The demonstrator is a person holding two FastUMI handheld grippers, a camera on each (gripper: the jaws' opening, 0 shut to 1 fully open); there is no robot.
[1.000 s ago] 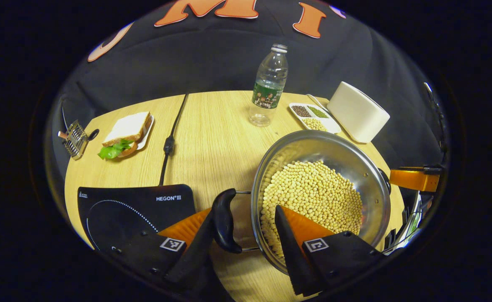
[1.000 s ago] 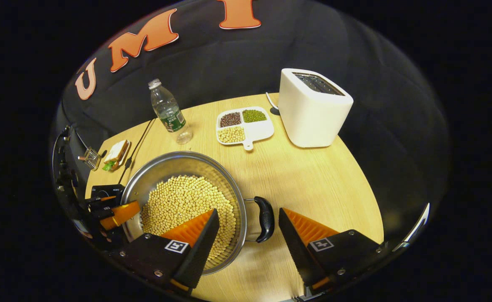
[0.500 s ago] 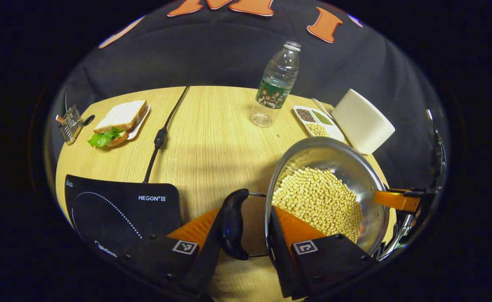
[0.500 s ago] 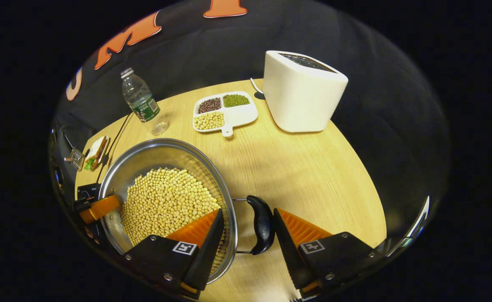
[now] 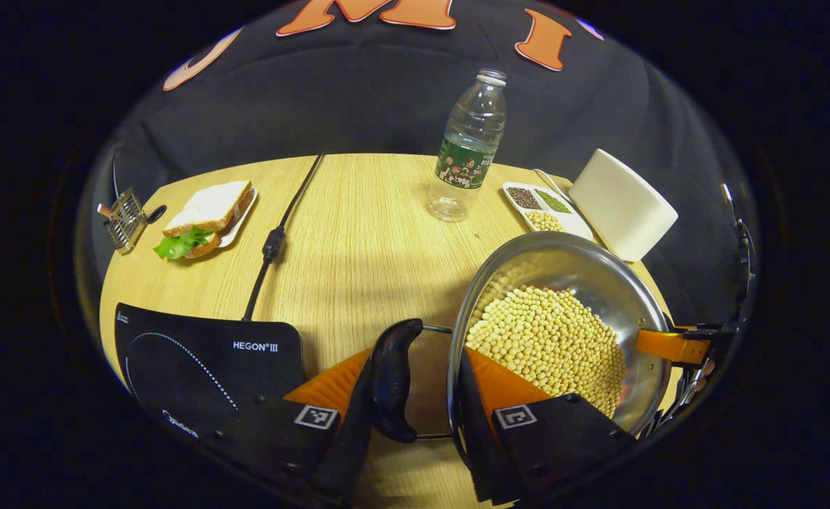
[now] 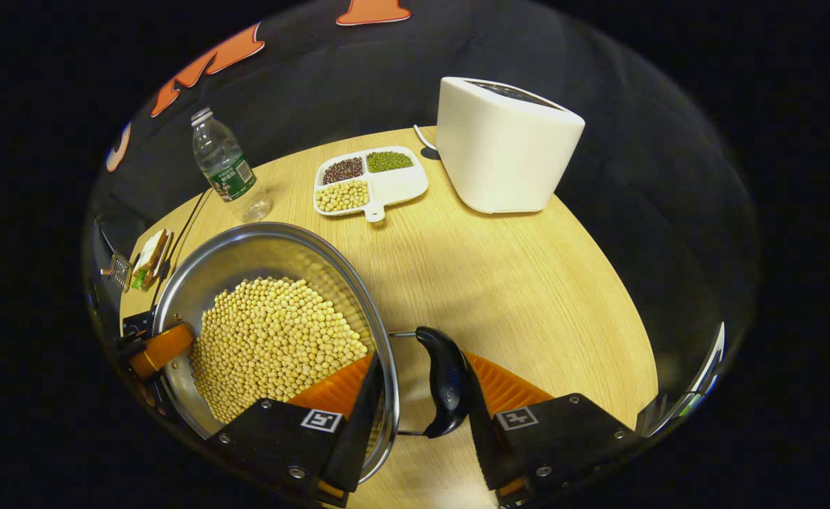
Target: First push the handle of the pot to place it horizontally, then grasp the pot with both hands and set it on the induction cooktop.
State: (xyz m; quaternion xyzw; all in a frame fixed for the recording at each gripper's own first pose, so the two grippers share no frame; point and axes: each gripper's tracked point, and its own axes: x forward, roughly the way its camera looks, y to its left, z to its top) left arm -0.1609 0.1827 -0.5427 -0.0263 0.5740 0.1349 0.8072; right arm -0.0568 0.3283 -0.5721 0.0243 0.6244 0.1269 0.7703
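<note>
— Jaws on both sides look closed in on the pot (image 5: pixel 563 297); do you see it the same?

— Yes. Left gripper (image 5: pixel 415 403) has one finger against the outside of the black handle (image 5: pixel 392 378) and the other inside the rim, on the beans. Right gripper (image 6: pixel 415 399) does the same at the opposite handle (image 6: pixel 445 382): one finger inside the wall, one pressed to the handle's outer face.

— What's the pot like?

— Shiny steel, wide and shallow, with thin wire loops carrying the curved black grips. It's heaped with pale yellow beans (image 6: pixel 273 339), piled higher toward one side.

— And where is it?

— Over the wooden table (image 5: pixel 358 233), right of the black cooktop (image 5: pixel 203 360), not on it. I can't tell whether it touches the table.

— Anything else about?

— A water bottle (image 5: pixel 468 148), a divided dish of beans (image 6: pixel 369 180), a white toaster (image 6: pixel 503 145) and a sandwich (image 5: pixel 206 215) farther back.
</note>
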